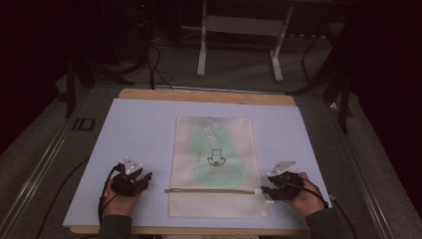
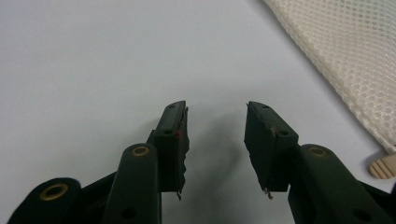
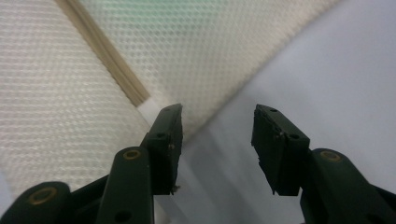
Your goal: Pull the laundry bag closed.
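1. The mesh laundry bag (image 1: pixel 215 164) lies flat at the middle of the tabletop (image 1: pixel 139 129), its long axis running away from the person. This leaves the zipper (image 1: pixel 211 190), which crosses the bag near its near end, reachable from both sides.
2. Something green (image 1: pixel 204 144) shows dimly through the mesh; what it is cannot be told. A small dark printed mark (image 1: pixel 215 158) sits near the bag's centre.
3. The right gripper (image 1: pixel 272 190) rests on the tabletop at the zipper's right end. In the right gripper view its jaws are parted and empty, one jaw just beside the zipper's white end (image 3: pixel 152 108), the other over bare tabletop. This placement probably prepares a pinch at that end.
4. The left gripper (image 1: pixel 142 179) rests apart from the bag's left edge. In the left gripper view its jaws are released, holding nothing, with the mesh (image 2: pixel 355 60) off to one side. It appears positioned to steady the bag.
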Available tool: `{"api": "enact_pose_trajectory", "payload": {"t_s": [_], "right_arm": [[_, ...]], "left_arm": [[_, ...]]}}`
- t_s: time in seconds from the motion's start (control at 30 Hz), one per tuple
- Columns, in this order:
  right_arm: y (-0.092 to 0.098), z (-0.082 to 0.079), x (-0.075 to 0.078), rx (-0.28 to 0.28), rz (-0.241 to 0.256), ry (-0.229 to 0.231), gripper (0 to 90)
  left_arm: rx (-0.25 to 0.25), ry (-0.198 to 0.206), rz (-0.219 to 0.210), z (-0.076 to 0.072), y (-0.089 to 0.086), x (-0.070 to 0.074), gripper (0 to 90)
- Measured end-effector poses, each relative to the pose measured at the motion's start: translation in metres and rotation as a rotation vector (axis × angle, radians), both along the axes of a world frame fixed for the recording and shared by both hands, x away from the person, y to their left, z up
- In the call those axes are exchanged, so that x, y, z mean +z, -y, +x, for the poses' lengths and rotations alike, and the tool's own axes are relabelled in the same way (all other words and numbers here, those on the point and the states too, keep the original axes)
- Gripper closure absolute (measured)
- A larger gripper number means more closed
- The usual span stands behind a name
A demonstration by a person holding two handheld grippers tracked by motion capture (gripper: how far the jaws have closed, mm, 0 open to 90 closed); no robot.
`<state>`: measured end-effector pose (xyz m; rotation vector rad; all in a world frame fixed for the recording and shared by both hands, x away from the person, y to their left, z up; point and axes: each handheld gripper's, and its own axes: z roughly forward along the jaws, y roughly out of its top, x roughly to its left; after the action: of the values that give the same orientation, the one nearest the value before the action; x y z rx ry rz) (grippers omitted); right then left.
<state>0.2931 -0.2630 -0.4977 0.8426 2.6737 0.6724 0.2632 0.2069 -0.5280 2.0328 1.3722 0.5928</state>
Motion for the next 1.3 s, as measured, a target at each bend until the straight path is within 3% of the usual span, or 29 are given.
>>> {"api": "enact_pose_trajectory", "payload": {"t_s": [0.4,1.3], "right_arm": [[-0.022,0.003,0.005,0.068,-0.026,-0.009,53.2],[-0.067,0.01,0.011,0.176,-0.025,-0.018,51.9]], "left_arm": [[0.008,0.002,-0.021,0.0,-0.001,0.0,58.1],[0.002,-0.008,-0.011,0.001,0.0,-0.001,57.6]]}}
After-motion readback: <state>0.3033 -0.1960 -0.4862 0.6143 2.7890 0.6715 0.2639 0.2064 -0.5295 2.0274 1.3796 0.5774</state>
